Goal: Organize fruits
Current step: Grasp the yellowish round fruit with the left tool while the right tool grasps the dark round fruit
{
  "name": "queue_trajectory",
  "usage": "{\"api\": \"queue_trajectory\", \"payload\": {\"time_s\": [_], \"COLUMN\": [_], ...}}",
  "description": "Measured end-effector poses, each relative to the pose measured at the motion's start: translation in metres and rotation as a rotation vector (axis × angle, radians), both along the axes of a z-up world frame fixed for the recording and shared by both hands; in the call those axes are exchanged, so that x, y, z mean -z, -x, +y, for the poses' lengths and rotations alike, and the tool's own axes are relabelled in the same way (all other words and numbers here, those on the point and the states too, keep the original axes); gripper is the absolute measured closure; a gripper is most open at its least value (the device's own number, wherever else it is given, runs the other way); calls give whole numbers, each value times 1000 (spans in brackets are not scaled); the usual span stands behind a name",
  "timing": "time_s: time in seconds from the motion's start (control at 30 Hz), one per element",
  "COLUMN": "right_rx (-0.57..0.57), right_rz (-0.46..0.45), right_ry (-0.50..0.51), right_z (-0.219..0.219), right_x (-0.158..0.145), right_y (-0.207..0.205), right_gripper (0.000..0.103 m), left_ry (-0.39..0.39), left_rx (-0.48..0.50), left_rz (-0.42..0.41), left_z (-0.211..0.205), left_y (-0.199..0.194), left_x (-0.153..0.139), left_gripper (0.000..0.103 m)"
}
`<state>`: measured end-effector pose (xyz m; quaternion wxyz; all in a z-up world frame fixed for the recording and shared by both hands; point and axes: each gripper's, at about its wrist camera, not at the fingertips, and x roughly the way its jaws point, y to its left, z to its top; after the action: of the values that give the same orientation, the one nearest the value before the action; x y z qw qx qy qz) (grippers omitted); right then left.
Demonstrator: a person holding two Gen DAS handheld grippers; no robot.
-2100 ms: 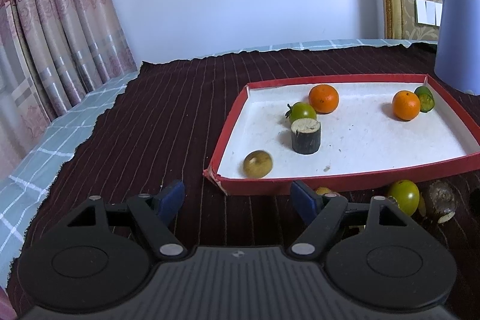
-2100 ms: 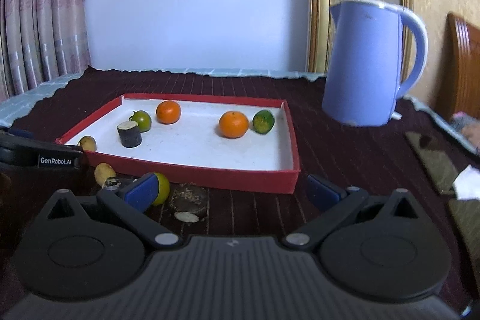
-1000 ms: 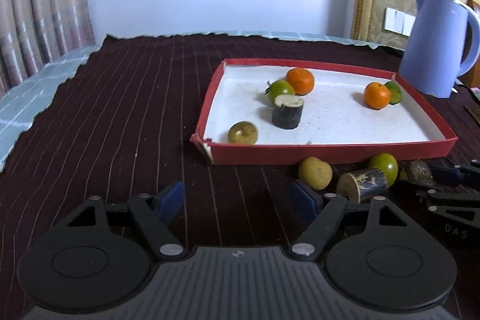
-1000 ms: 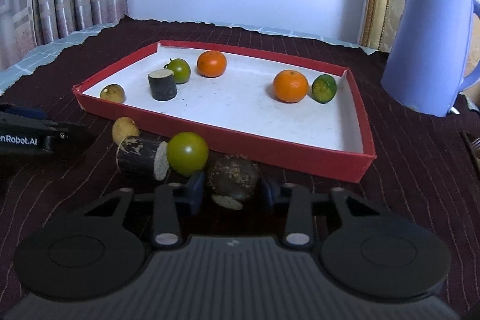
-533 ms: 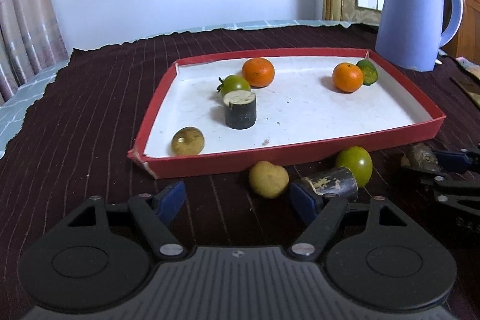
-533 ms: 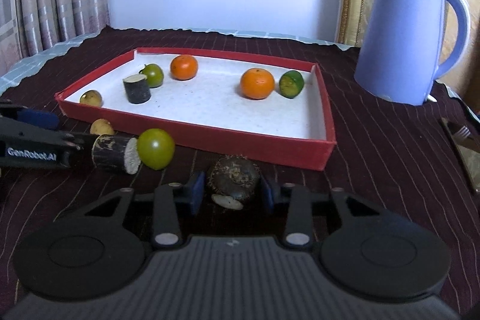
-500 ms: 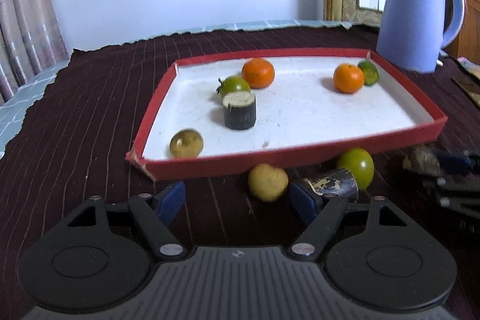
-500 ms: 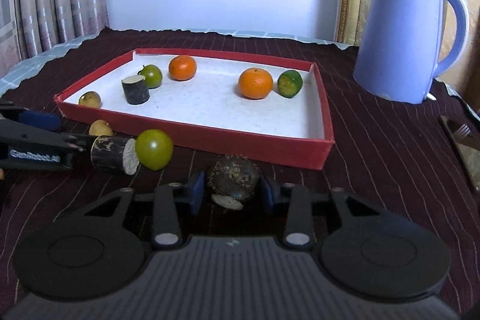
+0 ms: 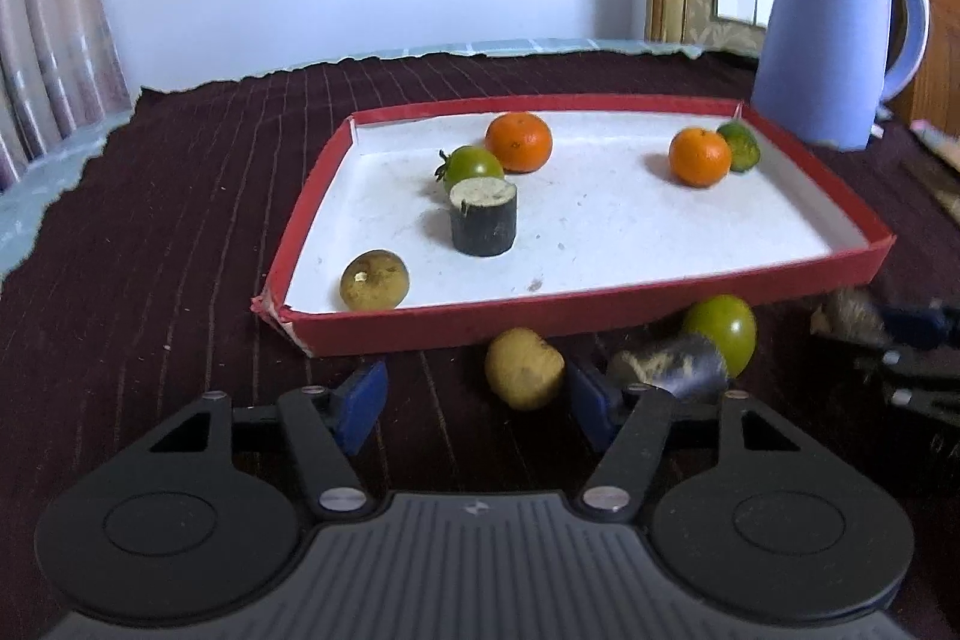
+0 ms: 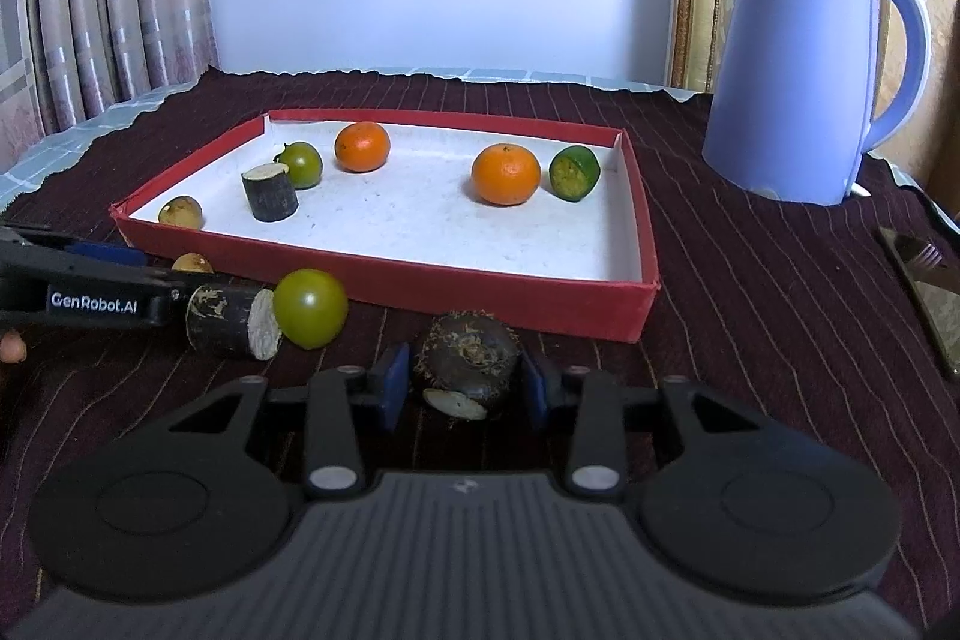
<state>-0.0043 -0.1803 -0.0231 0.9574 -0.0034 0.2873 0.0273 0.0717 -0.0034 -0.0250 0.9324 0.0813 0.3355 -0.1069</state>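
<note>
A red tray [image 9: 600, 316] with a white floor holds two oranges, a green tomato, a green citrus, a dark cane stub and a brownish fruit. In front of it on the cloth lie a yellow-brown fruit [image 9: 523, 369], a dark cane piece [image 9: 672, 361] and a green tomato [image 9: 723, 331]. My left gripper [image 9: 474, 400] is closing, with the yellow-brown fruit between its blue pads, close to the right pad and apart from the left one. My right gripper [image 10: 465, 391] is shut on a dark hairy root [image 10: 468, 358] just before the tray's [image 10: 480, 292] front wall.
A tall blue kettle [image 10: 798, 76] stands right of the tray on the dark striped cloth. Curtains hang at the left. A fork on a mat [image 10: 924, 268] lies at the far right. The cane piece [image 10: 231, 319] and green tomato [image 10: 310, 307] sit between the two grippers.
My left gripper has come up around the yellow-brown fruit and its pads have narrowed a little. The right gripper keeps its hold on the dark hairy root.
</note>
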Motion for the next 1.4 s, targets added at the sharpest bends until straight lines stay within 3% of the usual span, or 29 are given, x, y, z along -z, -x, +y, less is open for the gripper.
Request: {"api": "queue_trajectory", "payload": {"time_s": [0.27, 0.47, 0.5, 0.53, 0.7, 0.93, 1.4], "right_rx": [4, 7, 7, 7, 9, 10, 10], "right_rz": [1, -1, 0, 0, -2, -42, -103], "right_ry": [-15, -12, -10, -9, -3, -2, 24], "right_z": [-2, -1, -1, 0, 3, 8, 11], "right_x": [2, 1, 2, 2, 0, -13, -37], "right_y": [-1, 1, 0, 0, 3, 8, 9], "right_gripper": [67, 67, 67, 67, 67, 67, 67], "left_ry": [26, 54, 69, 81, 95, 60, 10], "left_rx": [-16, -6, 5, 7, 1, -31, -63], "left_rz": [11, 19, 21, 25, 20, -85, -124], "left_z": [-4, -7, -7, -6, 0, -1, -15], "left_y": [-10, -9, -8, -6, 2, 20, 12], "left_x": [4, 2, 1, 0, -4, -34, -53], "left_gripper": [39, 65, 74, 75, 75, 75, 75]}}
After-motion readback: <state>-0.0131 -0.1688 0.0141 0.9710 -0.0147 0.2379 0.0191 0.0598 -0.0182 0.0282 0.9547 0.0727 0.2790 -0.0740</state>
